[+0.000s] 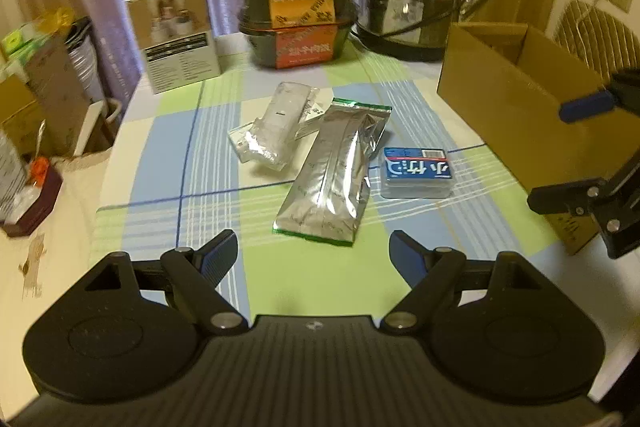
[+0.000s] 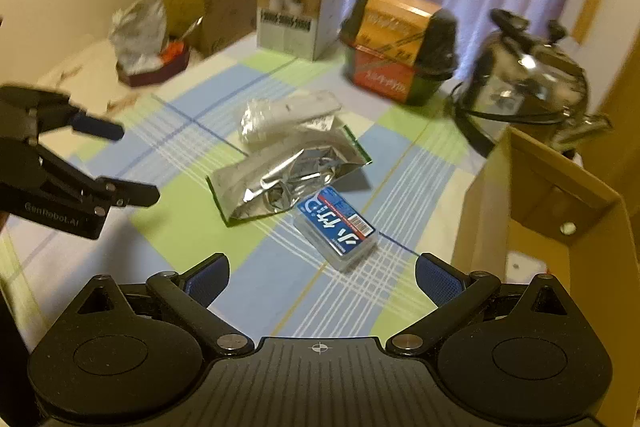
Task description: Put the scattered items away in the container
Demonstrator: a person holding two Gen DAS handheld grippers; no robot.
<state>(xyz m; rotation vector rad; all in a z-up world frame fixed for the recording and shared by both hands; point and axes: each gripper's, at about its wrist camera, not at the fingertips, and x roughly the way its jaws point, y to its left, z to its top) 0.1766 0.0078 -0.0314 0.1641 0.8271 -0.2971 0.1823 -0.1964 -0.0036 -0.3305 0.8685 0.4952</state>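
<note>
Landmark: silver foil pouch [image 1: 334, 173], lying flat on the checked tablecloth [image 1: 168, 147] near the table's middle.
Blue card box [image 1: 417, 171]: just beside the pouch on the cardboard-box side, flat, printed face up; whether they touch cannot be told.
Clear-wrapped white packet [image 1: 276, 125]: behind the pouch toward the curtain, its edge tucked against the pouch's green-trimmed end.
Cardboard box [image 1: 512, 99]: the container, open-topped, well to the right of the pouch past the card box; what lies inside cannot be made out.
Left gripper [image 1: 312, 253]: above the near end of the pouch, jaws spread wide, holding nothing.
Right gripper [image 2: 322, 277]: over the tablecloth on the near side of the card box, jaws spread wide, holding nothing.
Behind the pouch, along the curtain: white carton [image 1: 176, 31], stacked black food tubs [image 1: 298, 15], steel kettle [image 1: 412, 3].
</note>
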